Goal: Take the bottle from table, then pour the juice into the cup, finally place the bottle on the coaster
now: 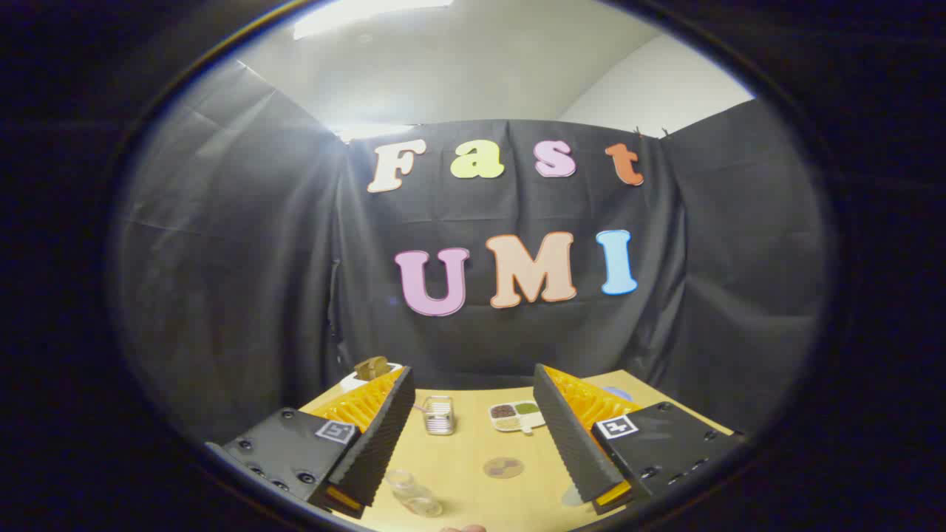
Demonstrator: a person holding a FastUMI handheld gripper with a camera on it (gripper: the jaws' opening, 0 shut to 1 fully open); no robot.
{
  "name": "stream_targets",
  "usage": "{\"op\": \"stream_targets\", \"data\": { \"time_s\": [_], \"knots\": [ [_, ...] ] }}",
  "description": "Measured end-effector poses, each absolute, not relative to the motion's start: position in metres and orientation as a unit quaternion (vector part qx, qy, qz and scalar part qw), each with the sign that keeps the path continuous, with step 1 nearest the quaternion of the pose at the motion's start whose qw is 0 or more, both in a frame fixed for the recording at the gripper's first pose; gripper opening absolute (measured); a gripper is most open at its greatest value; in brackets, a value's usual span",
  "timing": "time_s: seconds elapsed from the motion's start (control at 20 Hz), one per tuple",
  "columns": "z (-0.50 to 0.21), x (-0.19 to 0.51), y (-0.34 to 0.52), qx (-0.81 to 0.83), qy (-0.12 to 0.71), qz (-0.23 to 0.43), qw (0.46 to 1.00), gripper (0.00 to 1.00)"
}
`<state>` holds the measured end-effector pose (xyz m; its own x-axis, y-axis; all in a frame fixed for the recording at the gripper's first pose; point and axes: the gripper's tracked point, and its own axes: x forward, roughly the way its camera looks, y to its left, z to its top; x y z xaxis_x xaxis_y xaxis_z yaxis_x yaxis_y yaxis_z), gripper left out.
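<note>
The gripper (473,451) is spread wide and holds nothing. It hangs above the yellow wooden desk (465,473). The small clear plastic bottle (414,493) lies low between the fingers, close to the left one. Beyond it, further ahead, stands the clear glass cup (438,414). The round brown coaster (503,467) lies flat between the fingers, a bit nearer than the cup. To do this well, dip down slowly, get one finger on each side of the bottle, then squeeze softly
</note>
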<state>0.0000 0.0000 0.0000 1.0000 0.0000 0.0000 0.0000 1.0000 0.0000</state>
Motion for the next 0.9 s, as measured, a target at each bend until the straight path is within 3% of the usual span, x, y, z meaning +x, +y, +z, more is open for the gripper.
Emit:
{"op": "stream_targets", "data": {
  "time_s": [0.9],
  "knots": [
    [-0.018,-0.005,0.039,0.002,0.004,0.020,1.000,1.00]
  ]
}}
